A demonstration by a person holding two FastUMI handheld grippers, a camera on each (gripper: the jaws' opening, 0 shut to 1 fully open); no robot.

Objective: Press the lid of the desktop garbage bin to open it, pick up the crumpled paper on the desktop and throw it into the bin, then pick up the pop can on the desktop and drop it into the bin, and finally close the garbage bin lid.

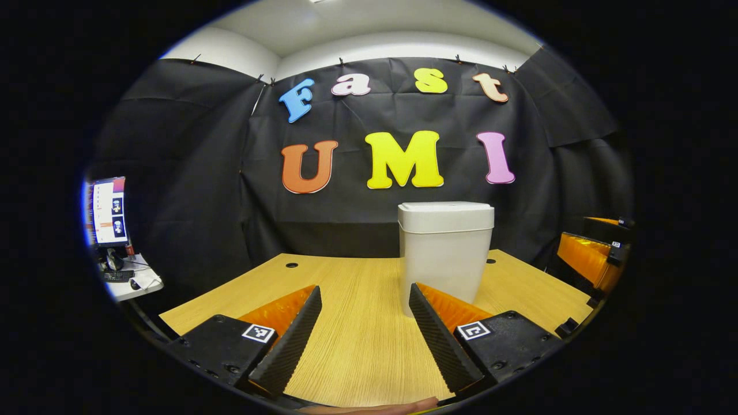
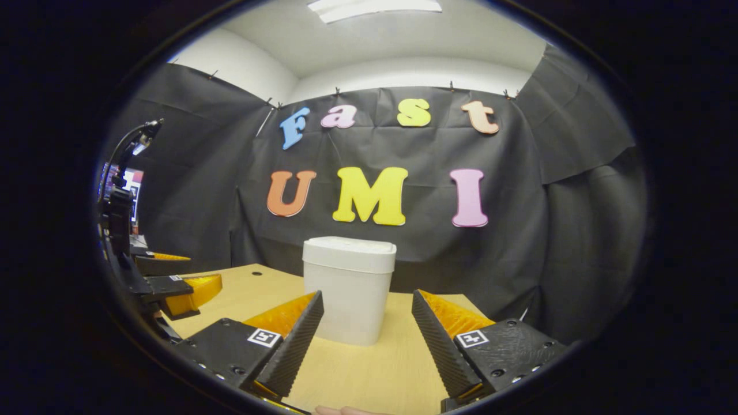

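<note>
A white garbage bin (image 1: 444,259) stands upright on the wooden desktop (image 1: 346,323), its lid (image 1: 445,214) down flat. My left gripper (image 1: 364,291) is open, empty, and hovers low over the desk, a little short of the bin and to its left. In the right gripper view the same bin (image 2: 349,300) sits straight ahead with its lid (image 2: 349,253) shut. My right gripper (image 2: 367,297) is open with nothing between its fingers, just short of the bin. The other gripper (image 2: 184,291) hangs at the left, and in the left gripper view the right one (image 1: 588,259) sits at the right edge.
The desktop (image 2: 253,282) has small cable holes near its back corners. Black cloth walls close off the back and sides. A side desk with a monitor (image 1: 109,210) and a keyboard stands beyond the table's left edge. Part of a hand (image 1: 375,408) shows at the bottom.
</note>
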